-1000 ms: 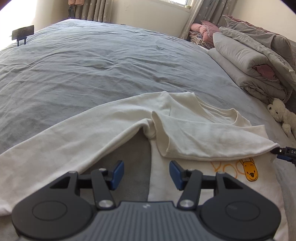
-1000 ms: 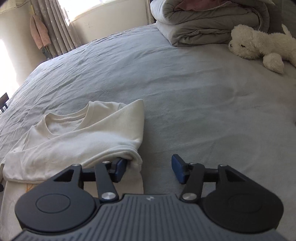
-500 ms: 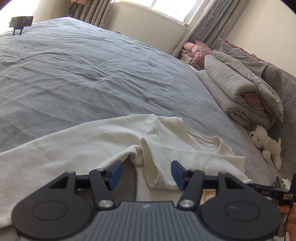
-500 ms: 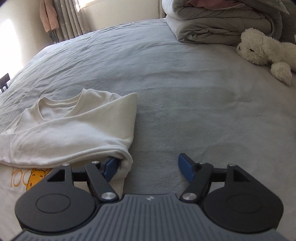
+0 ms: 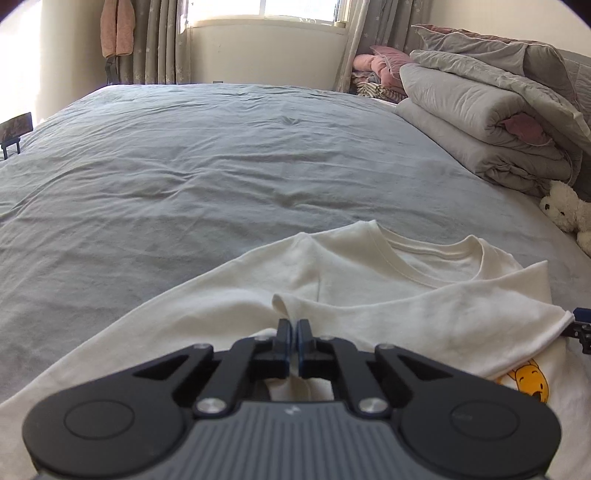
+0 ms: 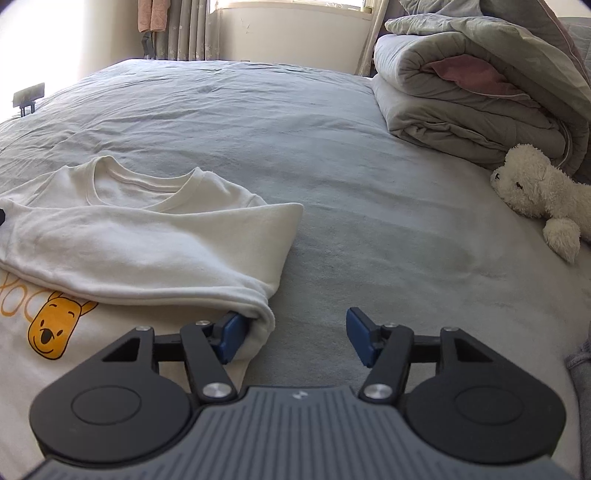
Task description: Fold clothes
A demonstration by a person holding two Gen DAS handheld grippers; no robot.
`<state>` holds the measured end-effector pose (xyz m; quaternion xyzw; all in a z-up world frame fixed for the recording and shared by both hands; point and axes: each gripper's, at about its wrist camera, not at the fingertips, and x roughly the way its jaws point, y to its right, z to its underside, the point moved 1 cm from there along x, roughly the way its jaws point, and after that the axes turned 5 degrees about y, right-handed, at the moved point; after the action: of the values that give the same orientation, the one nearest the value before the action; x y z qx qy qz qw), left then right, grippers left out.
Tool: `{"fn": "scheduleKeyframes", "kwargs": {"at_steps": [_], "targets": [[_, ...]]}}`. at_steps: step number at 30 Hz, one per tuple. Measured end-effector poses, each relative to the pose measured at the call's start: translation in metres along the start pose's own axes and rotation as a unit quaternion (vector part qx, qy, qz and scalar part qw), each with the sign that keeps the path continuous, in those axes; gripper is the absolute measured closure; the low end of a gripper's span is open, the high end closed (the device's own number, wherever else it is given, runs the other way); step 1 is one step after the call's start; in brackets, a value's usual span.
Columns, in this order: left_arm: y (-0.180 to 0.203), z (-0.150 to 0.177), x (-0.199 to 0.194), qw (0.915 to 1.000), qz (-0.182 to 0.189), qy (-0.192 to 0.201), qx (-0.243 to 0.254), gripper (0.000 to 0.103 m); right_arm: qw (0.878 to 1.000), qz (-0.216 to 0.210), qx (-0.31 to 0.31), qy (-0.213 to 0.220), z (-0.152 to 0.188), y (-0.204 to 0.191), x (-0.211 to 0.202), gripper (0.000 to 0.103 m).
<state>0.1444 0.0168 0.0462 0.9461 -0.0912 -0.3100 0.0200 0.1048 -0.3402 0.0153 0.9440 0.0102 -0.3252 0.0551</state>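
left claw (image 5: 294, 334) low, pinching shirt (image 5: 388, 291) fold | right claw (image 6: 295, 338) spread, level, at sleeve edge

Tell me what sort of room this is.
A bedroom, most likely: a wide bed with a grey sheet, rolled quilts and a plush toy at its side, and a curtained window behind.
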Motion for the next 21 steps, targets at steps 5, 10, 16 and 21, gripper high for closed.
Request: {"fn": "scheduleKeyframes", "kwargs": {"at_steps": [5,10,16,21], "targets": [[0.004,-0.025,-0.010,0.9986,0.002,0.048,0.023,0.100,1.000,0.011,-0.008,0.003,0.000,-0.010,-0.001,0.040],[-0.003,-0.051,-0.006,0.9956,0.010,0.090,0.025,0.100,0.996,0.053,0.054,0.052,-0.004,-0.011,-0.011,0.034],[-0.031,-0.035,0.029,0.9975,-0.033,0.047,0.040,0.100,0.996,0.002,-0.093,-0.002,0.002,-0.051,-0.002,0.032],[-0.055,-0.019,0.048,0.9995,-0.003,0.032,0.000,0.100,0.994,-0.090,-0.054,-0.001,-0.018,-0.020,-0.019,0.025]]}}
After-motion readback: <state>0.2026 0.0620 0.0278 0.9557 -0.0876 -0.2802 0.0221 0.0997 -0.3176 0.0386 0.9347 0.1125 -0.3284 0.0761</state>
